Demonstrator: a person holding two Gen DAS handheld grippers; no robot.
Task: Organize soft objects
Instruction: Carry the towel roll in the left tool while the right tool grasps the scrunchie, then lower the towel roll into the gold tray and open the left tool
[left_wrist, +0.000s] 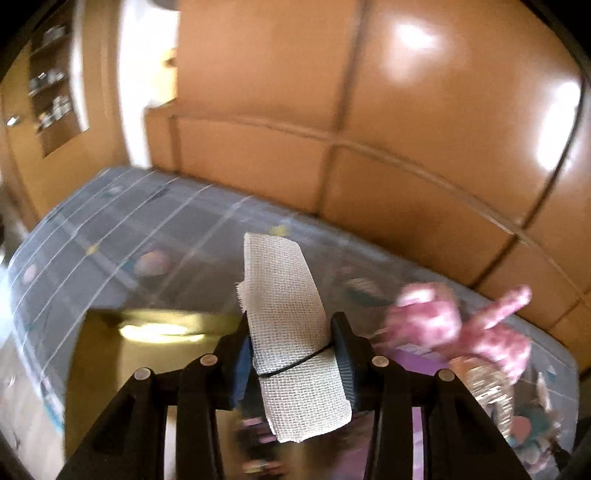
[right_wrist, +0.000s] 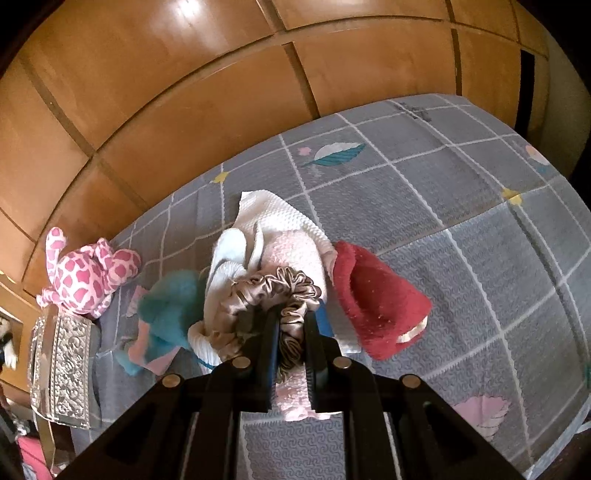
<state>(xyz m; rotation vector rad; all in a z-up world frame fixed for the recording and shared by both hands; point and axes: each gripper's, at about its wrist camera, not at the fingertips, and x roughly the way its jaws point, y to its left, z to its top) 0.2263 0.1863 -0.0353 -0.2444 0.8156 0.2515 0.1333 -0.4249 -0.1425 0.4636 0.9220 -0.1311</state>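
Left gripper (left_wrist: 291, 354): clamped on gauze roll (left_wrist: 286, 317), long axis pointing ahead, above bed (left_wrist: 110, 229).
Right gripper (right_wrist: 291, 332): clamped on satin scrunchie (right_wrist: 273, 291), directly over towel pile (right_wrist: 266, 225).

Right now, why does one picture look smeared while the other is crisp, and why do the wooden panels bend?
Left wrist view: background streaked with motion blur, yet the gauze roll held in the left gripper stays sharp; window glare spots the wooden panels. Right wrist view: sharp, evenly lit; the fisheye lens bows the bedspread grid.
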